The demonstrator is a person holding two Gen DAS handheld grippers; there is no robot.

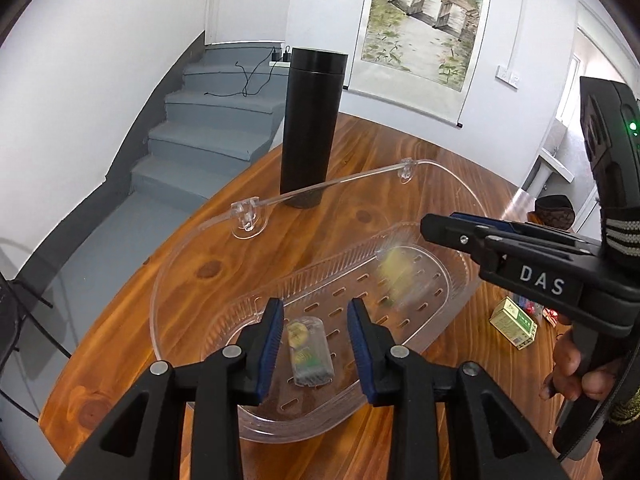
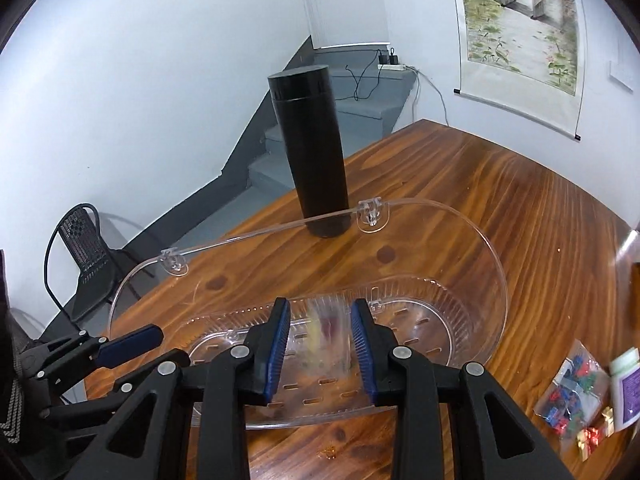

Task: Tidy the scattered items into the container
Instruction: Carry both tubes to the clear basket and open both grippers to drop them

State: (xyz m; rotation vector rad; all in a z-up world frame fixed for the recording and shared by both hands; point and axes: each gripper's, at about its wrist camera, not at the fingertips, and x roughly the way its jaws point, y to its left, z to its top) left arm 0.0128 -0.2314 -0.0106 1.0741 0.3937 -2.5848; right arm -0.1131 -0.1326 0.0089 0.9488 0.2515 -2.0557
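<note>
1. Left tool [image 1: 316,344]: fingers apart, empty, above clear packet [image 1: 310,354] lying in container [image 1: 192,264].
2. Right tool [image 2: 320,350]: fingers apart, blurred packet [image 2: 326,330] dropping between; keep over container centre.
3. Remaining bag [image 2: 570,390], boxes on counter [image 2: 500,208] right.

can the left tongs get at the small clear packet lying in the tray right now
Probably yes. The left tongs are open and hover right over the clear packet on the floor of the clear tray, with nothing between them. The right tongs sit off to the side, over the tray's far end.
</note>
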